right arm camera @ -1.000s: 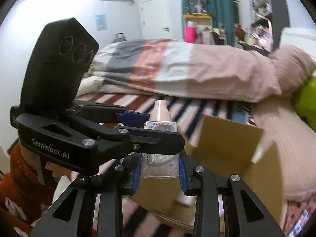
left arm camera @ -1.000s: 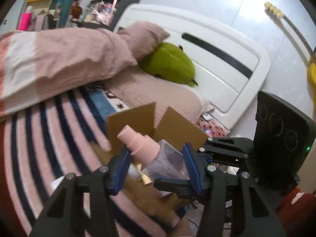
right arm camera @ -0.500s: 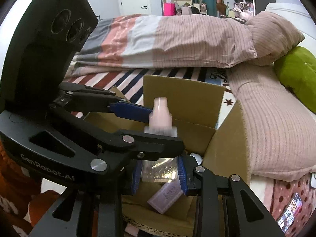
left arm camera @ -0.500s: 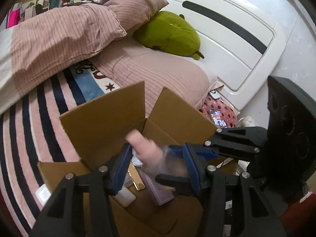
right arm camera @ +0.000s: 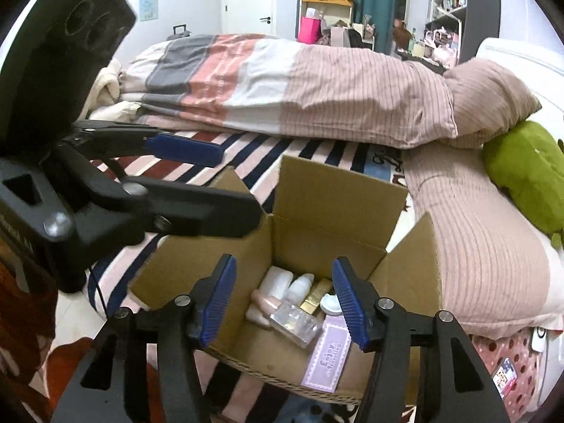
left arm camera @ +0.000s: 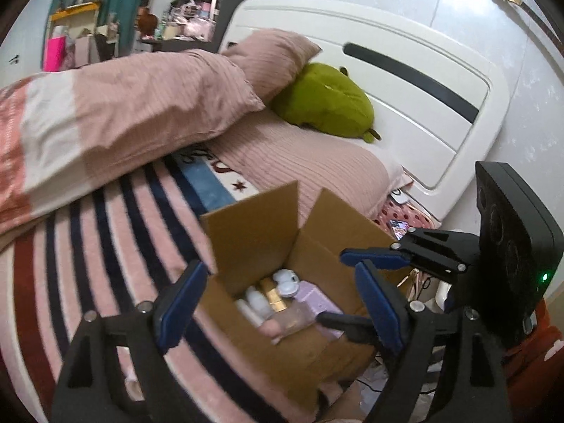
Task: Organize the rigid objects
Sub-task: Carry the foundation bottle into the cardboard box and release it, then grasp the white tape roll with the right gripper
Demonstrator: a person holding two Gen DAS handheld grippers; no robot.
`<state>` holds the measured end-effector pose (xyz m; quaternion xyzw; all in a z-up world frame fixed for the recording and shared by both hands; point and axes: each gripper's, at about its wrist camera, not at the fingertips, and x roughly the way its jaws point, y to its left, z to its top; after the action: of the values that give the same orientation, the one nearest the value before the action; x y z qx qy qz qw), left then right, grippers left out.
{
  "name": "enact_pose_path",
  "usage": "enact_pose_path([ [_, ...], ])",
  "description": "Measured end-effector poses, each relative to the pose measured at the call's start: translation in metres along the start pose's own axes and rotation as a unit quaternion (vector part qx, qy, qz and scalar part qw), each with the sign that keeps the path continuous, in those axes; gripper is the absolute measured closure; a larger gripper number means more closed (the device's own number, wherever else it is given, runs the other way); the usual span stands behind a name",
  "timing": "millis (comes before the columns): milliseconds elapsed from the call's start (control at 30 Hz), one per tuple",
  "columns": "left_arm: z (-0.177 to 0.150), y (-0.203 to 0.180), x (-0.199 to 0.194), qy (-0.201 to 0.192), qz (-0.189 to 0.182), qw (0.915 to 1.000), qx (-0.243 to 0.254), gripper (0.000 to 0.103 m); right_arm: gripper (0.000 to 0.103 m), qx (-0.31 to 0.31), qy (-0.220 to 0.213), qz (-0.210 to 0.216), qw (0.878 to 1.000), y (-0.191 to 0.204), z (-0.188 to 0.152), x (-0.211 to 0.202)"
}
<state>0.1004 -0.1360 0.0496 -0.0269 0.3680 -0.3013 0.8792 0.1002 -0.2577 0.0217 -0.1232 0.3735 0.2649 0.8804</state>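
Note:
An open cardboard box (right arm camera: pixel 338 197) stands on the striped bed cover; it also shows in the left wrist view (left arm camera: pixel 253 232). Inside lies a clear bottle with a pink cap (right arm camera: pixel 289 317), on its side among white bottles (right arm camera: pixel 299 287), a gold case (right arm camera: pixel 317 296) and a lilac box (right arm camera: pixel 328 356). The bottle also shows in the left wrist view (left arm camera: pixel 289 320). My right gripper (right arm camera: pixel 285 303) is open and empty above the box. My left gripper (left arm camera: pixel 278 303) is open and empty above the box too, and appears in the right wrist view (right arm camera: pixel 197 183).
A folded striped duvet (right arm camera: pixel 299 81) and pink pillow (left arm camera: pixel 275 56) lie behind the box. A green plush toy (left arm camera: pixel 324 105) rests by the white headboard (left arm camera: pixel 405 81). A phone (right arm camera: pixel 504 377) lies on a dotted cloth at the bed's edge. A guitar (left arm camera: pixel 518 3) leans on the wall.
The right gripper held the pink-capped bottle, lowered it into the box and opened; the bottle now lies inside. Both grippers' jaws have spread wide.

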Motion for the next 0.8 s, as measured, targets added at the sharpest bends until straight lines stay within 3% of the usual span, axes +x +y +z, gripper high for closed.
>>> enact_pose_path([
  [267, -0.026, 0.047, -0.067, -0.043, 0.035, 0.9981, -0.027, 0.019, 0.047, -0.039, -0.011, -0.003, 0.999, 0.047, 0.024, -0.004],
  [433, -0.055, 0.084, -0.096, -0.057, 0.077, 0.9943, -0.047, 0.019, 0.044, -0.067, -0.014, 0.025, 0.997, 0.095, 0.039, 0.008],
  [667, -0.103, 0.141, -0.103, -0.051, 0.134, 0.9865, -0.079, 0.019, 0.043, -0.098, 0.023, 0.092, 0.991, 0.156, 0.041, 0.060],
  [800, -0.126, 0.166, -0.094, -0.037, 0.143, 0.9845, -0.094, 0.019, 0.043, -0.088, 0.064, 0.117, 0.987, 0.170, 0.026, 0.108],
])
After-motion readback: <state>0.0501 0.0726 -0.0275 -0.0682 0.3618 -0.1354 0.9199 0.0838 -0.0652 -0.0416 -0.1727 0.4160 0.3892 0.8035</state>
